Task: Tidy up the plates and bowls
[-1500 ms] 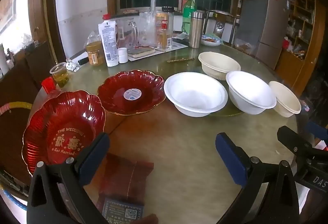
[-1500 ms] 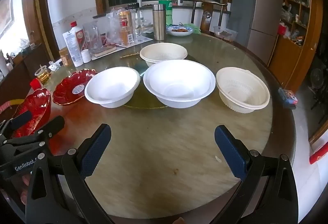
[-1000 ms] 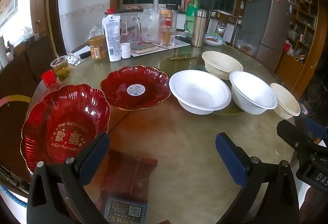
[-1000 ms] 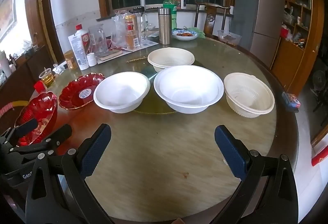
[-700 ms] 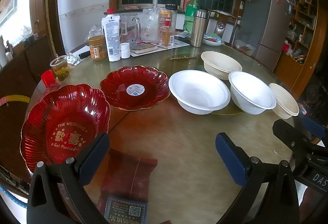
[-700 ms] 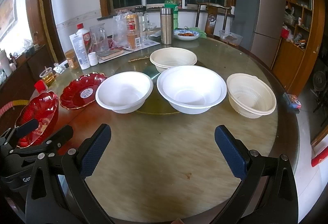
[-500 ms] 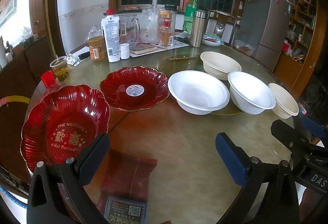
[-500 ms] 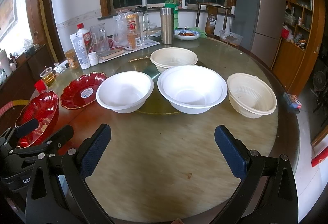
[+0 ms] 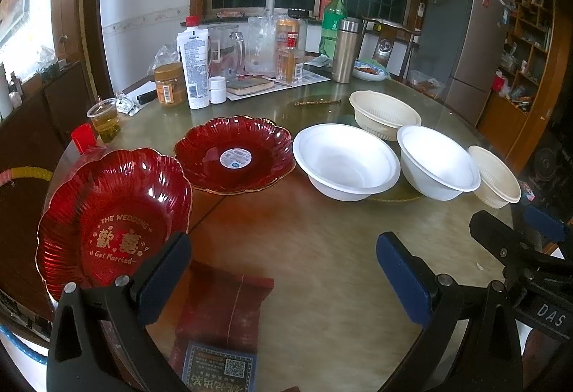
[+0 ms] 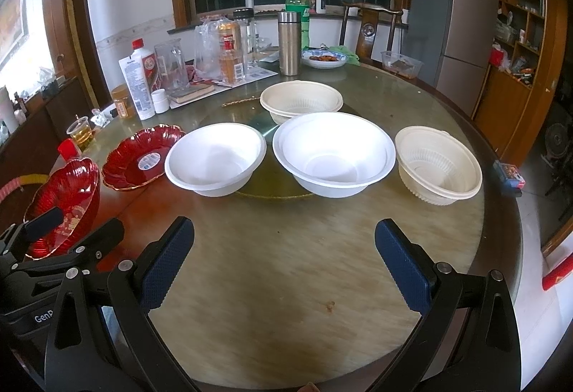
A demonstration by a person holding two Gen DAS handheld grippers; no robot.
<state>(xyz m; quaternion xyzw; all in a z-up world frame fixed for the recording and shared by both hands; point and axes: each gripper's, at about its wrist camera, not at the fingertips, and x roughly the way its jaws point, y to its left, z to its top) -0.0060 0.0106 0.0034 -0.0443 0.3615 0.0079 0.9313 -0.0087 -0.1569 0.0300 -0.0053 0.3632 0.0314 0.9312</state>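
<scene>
Round tabletop [image 10: 322, 266]: two red scalloped plates [image 9: 234, 155] left, two white bowls [image 10: 216, 159] centre, two cream bowls [image 10: 438, 164] right and behind. Left hand-held gripper [image 9: 283, 273] and right hand-held gripper [image 10: 284, 256]: both spread wide, empty.

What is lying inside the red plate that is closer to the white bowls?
Inside the red plate only a round white sticker shows, at its centre; nothing else lies in it. Its print is too small to read, and the plate's underside is hidden.

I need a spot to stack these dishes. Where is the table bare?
Bare: the near table, between the open right gripper and the white bowls. Crowded: the far left, around the bottles and the red plates.
</scene>
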